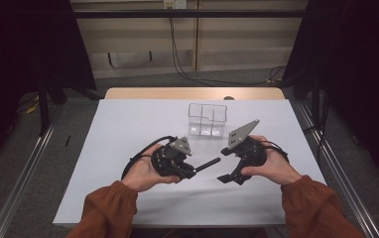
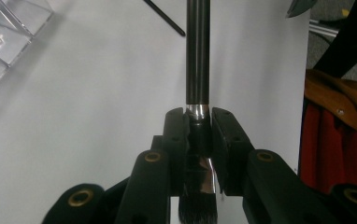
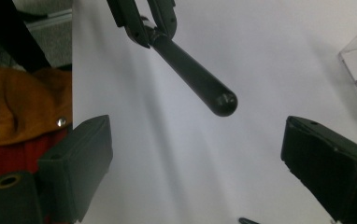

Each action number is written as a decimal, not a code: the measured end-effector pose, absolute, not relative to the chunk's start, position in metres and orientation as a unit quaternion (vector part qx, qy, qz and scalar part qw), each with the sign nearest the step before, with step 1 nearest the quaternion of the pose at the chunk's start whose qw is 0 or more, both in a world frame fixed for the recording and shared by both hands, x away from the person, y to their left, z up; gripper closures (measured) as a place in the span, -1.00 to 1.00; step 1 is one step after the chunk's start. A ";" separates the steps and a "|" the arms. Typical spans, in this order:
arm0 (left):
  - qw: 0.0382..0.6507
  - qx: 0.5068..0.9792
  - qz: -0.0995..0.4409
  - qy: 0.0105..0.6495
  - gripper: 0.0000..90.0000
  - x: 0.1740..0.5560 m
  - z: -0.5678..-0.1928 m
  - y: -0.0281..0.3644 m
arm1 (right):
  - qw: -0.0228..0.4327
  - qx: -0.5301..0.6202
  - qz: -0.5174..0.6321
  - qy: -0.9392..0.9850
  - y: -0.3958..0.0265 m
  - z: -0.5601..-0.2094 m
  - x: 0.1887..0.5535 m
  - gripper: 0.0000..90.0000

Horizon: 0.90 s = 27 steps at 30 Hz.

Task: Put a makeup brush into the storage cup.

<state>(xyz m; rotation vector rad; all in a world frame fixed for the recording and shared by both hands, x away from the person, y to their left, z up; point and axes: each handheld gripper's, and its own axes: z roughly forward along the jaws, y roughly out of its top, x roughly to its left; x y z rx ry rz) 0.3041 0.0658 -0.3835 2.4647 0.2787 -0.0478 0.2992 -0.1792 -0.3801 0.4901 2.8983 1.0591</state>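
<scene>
Orange sleeves at the bottom edge, a brush handed between two tools above them.

Low in the high view, the left hand-held gripper (image 1: 190,171) pinches a makeup brush (image 2: 198,70) by its silver ferrule, bristles toward the palm, black handle pointing right across the white tabletop (image 1: 128,129). The right hand-held gripper (image 1: 224,163) stands spread, its jaws either side of the handle tip without touching it. Farther up, centre frame, the clear organizer (image 1: 207,119) stands apart, seemingly empty. By my reading the brush is lifted; the handover and the placing in a compartment remain.
</scene>
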 end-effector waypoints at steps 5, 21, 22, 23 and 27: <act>0.307 0.946 -0.017 0.102 0.70 0.305 -0.384 0.064 | -0.013 0.138 0.302 0.943 -0.169 -0.386 0.304 -0.84; 0.252 0.963 -0.039 0.084 0.70 0.304 -0.390 0.055 | -0.052 0.115 0.219 0.967 -0.154 -0.392 0.309 -0.63; 0.249 0.964 -0.039 0.084 0.70 0.304 -0.390 0.055 | -0.054 0.113 0.212 0.969 -0.153 -0.394 0.310 -0.57; 0.248 0.964 -0.039 0.082 0.70 0.304 -0.390 0.055 | -0.059 0.109 0.208 0.970 -0.152 -0.395 0.311 -0.54; 0.236 0.968 -0.039 0.072 0.70 0.304 -0.389 0.053 | -0.063 0.109 0.191 0.973 -0.148 -0.396 0.314 -0.48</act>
